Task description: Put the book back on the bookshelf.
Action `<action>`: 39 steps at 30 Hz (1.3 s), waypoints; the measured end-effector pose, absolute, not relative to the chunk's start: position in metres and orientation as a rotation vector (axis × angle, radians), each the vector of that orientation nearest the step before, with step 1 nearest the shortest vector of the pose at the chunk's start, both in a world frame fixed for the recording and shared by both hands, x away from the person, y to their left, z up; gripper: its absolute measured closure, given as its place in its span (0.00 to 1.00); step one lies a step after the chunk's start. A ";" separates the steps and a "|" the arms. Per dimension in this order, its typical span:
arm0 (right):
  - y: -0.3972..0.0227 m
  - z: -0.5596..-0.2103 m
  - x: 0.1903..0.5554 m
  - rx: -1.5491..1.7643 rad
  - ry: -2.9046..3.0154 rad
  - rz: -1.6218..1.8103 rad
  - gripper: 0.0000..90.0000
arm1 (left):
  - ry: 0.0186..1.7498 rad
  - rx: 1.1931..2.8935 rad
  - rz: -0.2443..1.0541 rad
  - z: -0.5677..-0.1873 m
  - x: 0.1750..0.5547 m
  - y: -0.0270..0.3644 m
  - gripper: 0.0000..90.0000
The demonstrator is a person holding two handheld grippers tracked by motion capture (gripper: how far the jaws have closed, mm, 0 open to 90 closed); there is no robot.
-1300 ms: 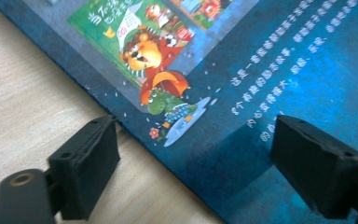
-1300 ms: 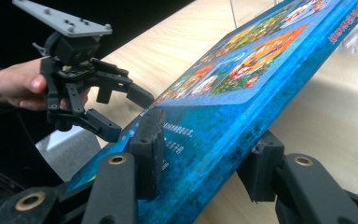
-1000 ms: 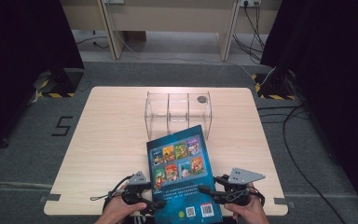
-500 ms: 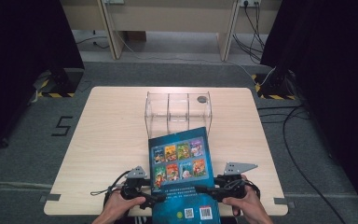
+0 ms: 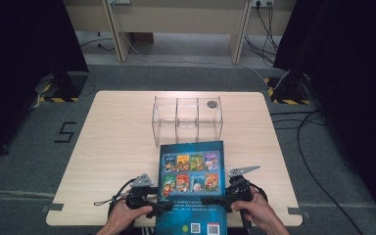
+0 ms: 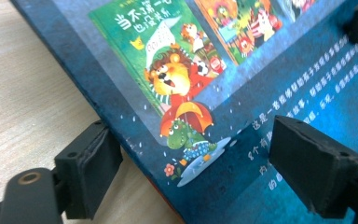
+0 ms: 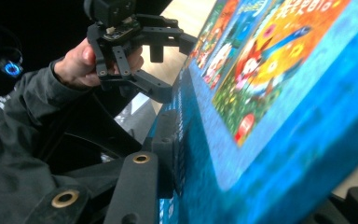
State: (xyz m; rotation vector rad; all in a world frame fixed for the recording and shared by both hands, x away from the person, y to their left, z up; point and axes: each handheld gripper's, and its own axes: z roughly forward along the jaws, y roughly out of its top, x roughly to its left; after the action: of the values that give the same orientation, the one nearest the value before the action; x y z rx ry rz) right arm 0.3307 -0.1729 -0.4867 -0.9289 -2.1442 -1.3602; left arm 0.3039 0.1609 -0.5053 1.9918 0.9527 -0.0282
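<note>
A blue picture book [image 5: 191, 181] lies back cover up at the table's near edge, its near end past the edge. My left gripper [image 5: 164, 205] straddles its left edge. In the left gripper view one pad [image 6: 91, 168] sits under the book [image 6: 214, 93] and the other pad [image 6: 310, 165] hangs over the cover. These jaws have just been closing and still stand open around the book. My right gripper [image 5: 210, 199] is shut on the right side, its jaws also having just closed further. In the right gripper view a pad [image 7: 168, 135] lies flat against the book [image 7: 284, 93].
A clear three-compartment box [image 5: 187, 120] stands just beyond the book's far edge, with a small dark round thing [image 5: 211, 104] at its right end. The wooden table [image 5: 117, 147] has bare room to the left and right. Floor cables run on the right.
The book has swung from skewed to square with the table. Both hands have drawn in along its sides, and both pairs of jaws stand narrower around it.
</note>
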 end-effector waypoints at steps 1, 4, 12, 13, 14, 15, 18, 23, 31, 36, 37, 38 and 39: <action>-0.172 -0.491 0.333 -0.963 -2.108 -1.369 0.79 | 0.951 1.993 -0.028 -0.505 0.304 0.160 0.19; -0.169 -0.493 0.333 -0.977 -2.090 -1.387 0.81 | 0.939 1.993 -0.022 -0.503 0.302 0.159 0.21; -0.166 -0.486 0.323 -1.029 -2.043 -1.582 0.86 | 0.928 1.946 -0.004 -0.498 0.300 0.162 0.25; -0.166 -0.486 0.323 -1.029 -2.043 -1.582 0.86 | 0.924 1.940 -0.001 -0.497 0.300 0.162 0.25; -0.166 -0.484 0.322 -1.028 -2.039 -1.605 0.87 | 0.922 1.921 0.014 -0.495 0.299 0.162 0.25; -0.165 -0.479 0.319 -1.018 -2.056 -1.654 0.87 | 0.922 1.901 0.024 -0.493 0.299 0.163 0.25; -0.165 -0.471 0.318 -1.001 -2.072 -1.725 0.87 | 0.907 1.841 0.027 -0.487 0.299 0.167 0.25; -0.171 -0.456 0.317 -0.987 -2.077 -1.847 0.88 | 0.896 1.791 0.009 -0.485 0.297 0.172 0.25; -0.184 -0.437 0.316 -0.982 -2.163 -1.966 0.88 | 0.912 1.821 0.007 -0.488 0.298 0.173 0.24; -0.191 -0.431 0.317 -1.007 -2.261 -2.034 0.88 | 0.919 1.861 0.023 -0.491 0.299 0.174 0.24; -0.191 -0.431 0.317 -1.007 -2.261 -2.034 0.88 | 0.914 1.867 0.027 -0.491 0.299 0.174 0.24; -0.192 -0.430 0.317 -1.004 -2.299 -2.049 0.87 | 0.910 1.872 0.026 -0.491 0.299 0.175 0.24; -0.193 -0.429 0.317 -1.007 -2.317 -2.056 0.87 | 0.912 1.876 0.028 -0.492 0.300 0.175 0.24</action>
State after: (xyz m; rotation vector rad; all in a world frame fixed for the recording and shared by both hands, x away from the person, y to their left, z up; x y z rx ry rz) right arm 0.3166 -0.1928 -0.4287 -1.0073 -2.3168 -2.0561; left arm 0.2998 0.1750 -0.4917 1.8760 0.9118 0.0284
